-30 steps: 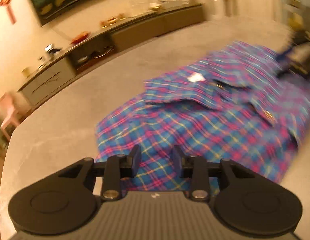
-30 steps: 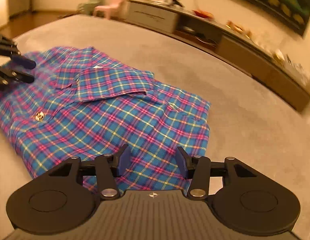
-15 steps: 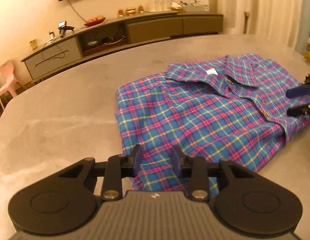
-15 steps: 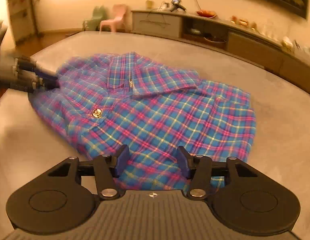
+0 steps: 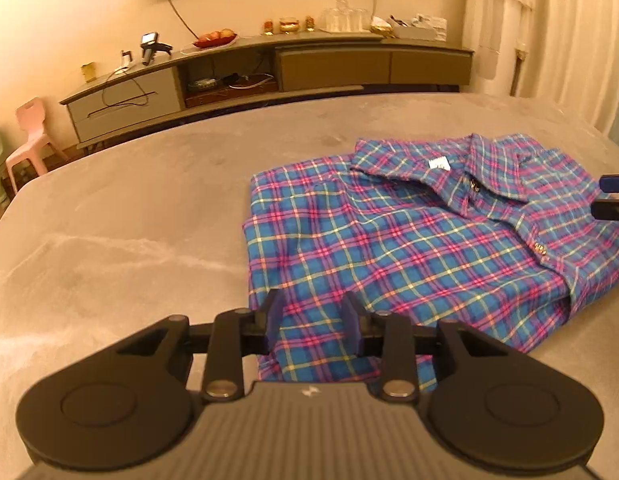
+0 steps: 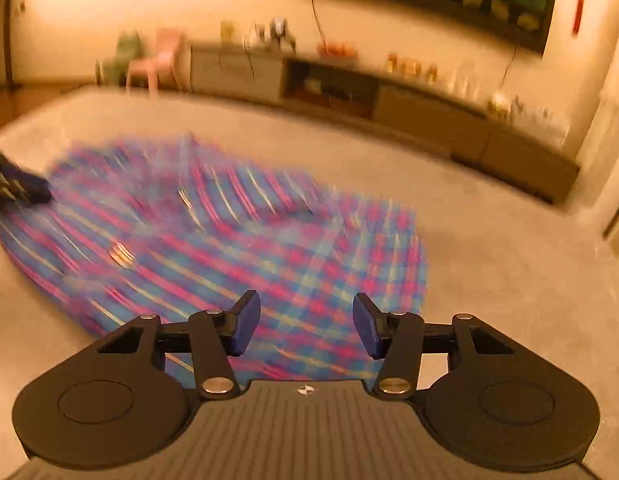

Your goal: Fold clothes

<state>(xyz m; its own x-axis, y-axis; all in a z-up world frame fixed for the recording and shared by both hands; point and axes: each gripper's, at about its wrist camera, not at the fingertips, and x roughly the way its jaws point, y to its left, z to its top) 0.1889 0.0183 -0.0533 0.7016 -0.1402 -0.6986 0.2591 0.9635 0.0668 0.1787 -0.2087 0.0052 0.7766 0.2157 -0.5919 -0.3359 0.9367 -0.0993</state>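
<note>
A blue, pink and yellow plaid shirt (image 5: pixel 409 248) lies folded on the grey surface (image 5: pixel 129 220), collar up and buttons showing. My left gripper (image 5: pixel 311 312) hovers over the shirt's near left corner, open, with nothing pinched. Its tips also show at the left edge of the right wrist view, left gripper (image 6: pixel 17 190). The right wrist view is motion-blurred. There my right gripper (image 6: pixel 305 316) sits above the near hem of the shirt (image 6: pixel 237 248), its jaws apart and closing slightly on nothing. The right gripper (image 5: pixel 613 196) pokes in over the shirt's right side.
A long low cabinet (image 5: pixel 269 68) with a fruit bowl and small items runs along the far wall. A pink chair (image 5: pixel 29 136) stands at the left and pale curtains (image 5: pixel 549 40) hang at the right. Bare grey surface spreads left of the shirt.
The left wrist view has rolled level while staying over the same corner. The right gripper has swept sideways along the shirt's hem, blurring its view. The shirt lies unchanged.
</note>
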